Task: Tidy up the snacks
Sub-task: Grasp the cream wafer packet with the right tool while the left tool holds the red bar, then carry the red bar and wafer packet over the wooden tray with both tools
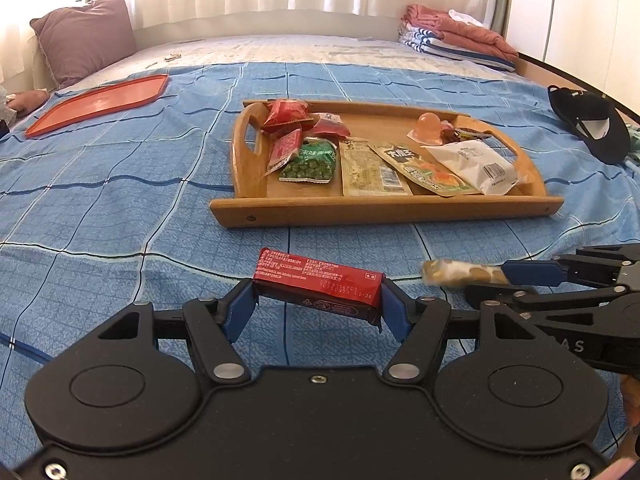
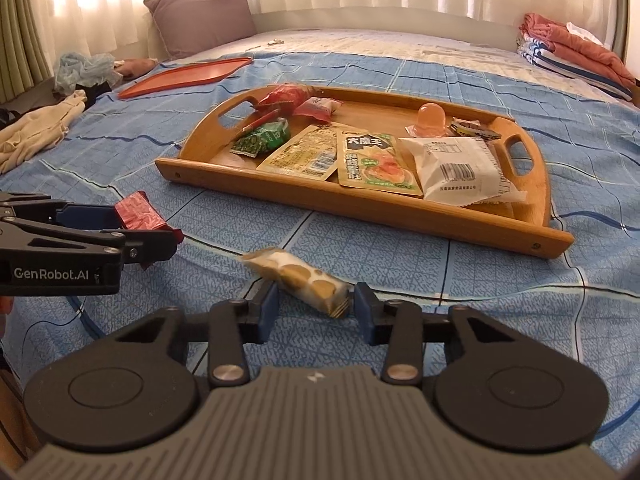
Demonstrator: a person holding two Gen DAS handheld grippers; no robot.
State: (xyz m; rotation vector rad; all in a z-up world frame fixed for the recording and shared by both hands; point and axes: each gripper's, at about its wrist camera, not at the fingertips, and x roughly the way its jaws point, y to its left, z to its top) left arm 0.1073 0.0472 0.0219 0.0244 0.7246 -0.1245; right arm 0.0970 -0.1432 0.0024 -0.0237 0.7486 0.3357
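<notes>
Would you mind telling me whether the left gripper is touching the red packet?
Touching: the left wrist view shows the left gripper with both blue pads pressed against the ends of the red packet.

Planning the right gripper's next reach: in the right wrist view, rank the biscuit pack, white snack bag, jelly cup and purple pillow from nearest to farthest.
1. biscuit pack, between the right gripper fingers.
2. white snack bag, tray's near right.
3. jelly cup, tray's far right.
4. purple pillow, far left, by the curtain.
</notes>
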